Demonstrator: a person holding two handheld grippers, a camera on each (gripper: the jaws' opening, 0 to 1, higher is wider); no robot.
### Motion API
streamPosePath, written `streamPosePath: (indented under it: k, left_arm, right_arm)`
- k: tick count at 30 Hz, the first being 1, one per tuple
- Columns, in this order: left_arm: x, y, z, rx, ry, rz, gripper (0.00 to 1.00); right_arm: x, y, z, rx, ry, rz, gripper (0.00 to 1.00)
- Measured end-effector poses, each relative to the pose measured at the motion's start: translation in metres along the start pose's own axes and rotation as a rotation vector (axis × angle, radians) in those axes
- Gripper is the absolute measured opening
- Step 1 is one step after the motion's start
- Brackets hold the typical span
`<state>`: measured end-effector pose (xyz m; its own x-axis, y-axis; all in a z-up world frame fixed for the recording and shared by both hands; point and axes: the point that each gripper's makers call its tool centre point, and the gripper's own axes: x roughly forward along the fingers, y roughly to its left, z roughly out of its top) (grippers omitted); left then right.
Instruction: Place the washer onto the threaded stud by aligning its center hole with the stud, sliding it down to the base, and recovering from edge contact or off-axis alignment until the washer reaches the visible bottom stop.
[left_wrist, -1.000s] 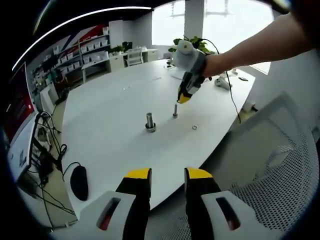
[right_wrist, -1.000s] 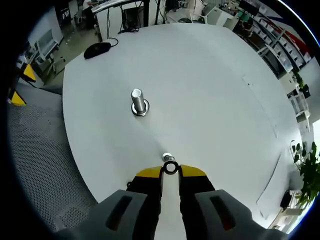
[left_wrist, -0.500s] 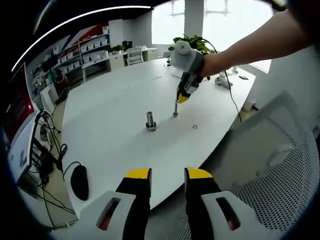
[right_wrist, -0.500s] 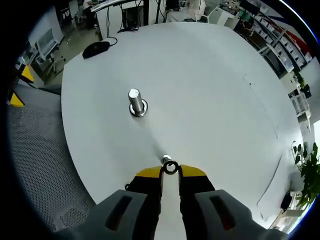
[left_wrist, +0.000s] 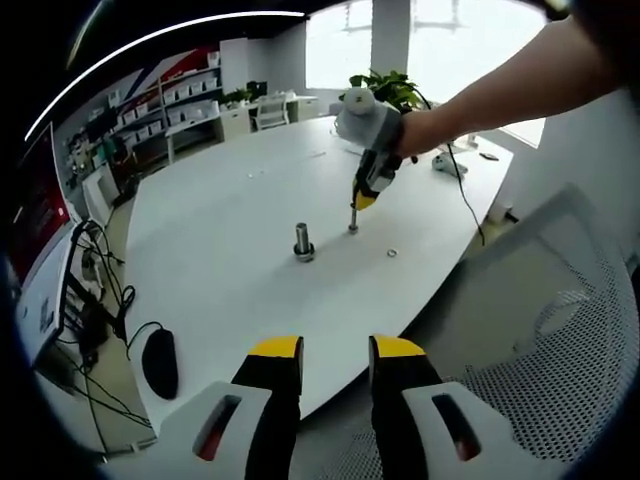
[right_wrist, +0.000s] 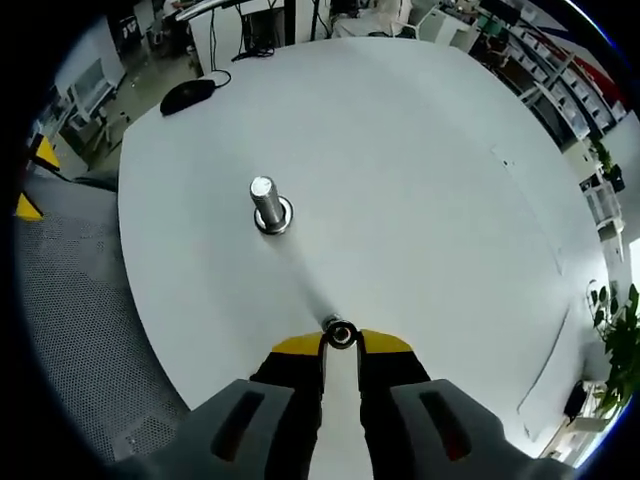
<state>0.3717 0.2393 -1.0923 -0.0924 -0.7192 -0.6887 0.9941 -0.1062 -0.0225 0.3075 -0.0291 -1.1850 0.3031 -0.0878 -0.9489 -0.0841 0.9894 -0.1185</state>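
In the right gripper view my right gripper (right_wrist: 341, 344) is shut on a small dark washer (right_wrist: 341, 335), held flat between the yellow tips. The washer sits right over the top of a thin threaded stud, whose tip shows at the ring. In the left gripper view the right gripper (left_wrist: 358, 203), held by a person's arm, points down onto that thin stud (left_wrist: 352, 223) on the white table (left_wrist: 220, 230). My left gripper (left_wrist: 336, 350) hangs off the table's near edge, open, with nothing between its fingers.
A thicker bolt (right_wrist: 268, 205) stands upright left of the thin stud, also seen as the bolt (left_wrist: 303, 243). A loose washer (left_wrist: 391, 252) lies on the table. A black mouse (left_wrist: 158, 365) rests near the edge. A mesh chair (left_wrist: 560, 340) stands at the right.
My right gripper has come down and slightly closer over the thin stud, so the washer now overlaps the stud's top. The left gripper has stayed put.
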Motion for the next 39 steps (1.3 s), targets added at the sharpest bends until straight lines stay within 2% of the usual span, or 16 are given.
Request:
streamPosePath:
  k: [10,20,39]
  left_arm:
    - [0.001,0.001,0.000,-0.005,0.001,0.003,0.24]
    - [0.001,0.002,-0.002,-0.011,0.010,0.002,0.24]
    - [0.005,0.001,-0.005,-0.019,0.019,-0.007,0.24]
  right_arm:
    - [0.006,0.003,-0.003,-0.017,0.020,0.008,0.14]
    - [0.022,0.005,-0.008,0.002,0.037,0.025,0.14]
    - [0.036,0.010,-0.018,0.049,0.066,0.040,0.15]
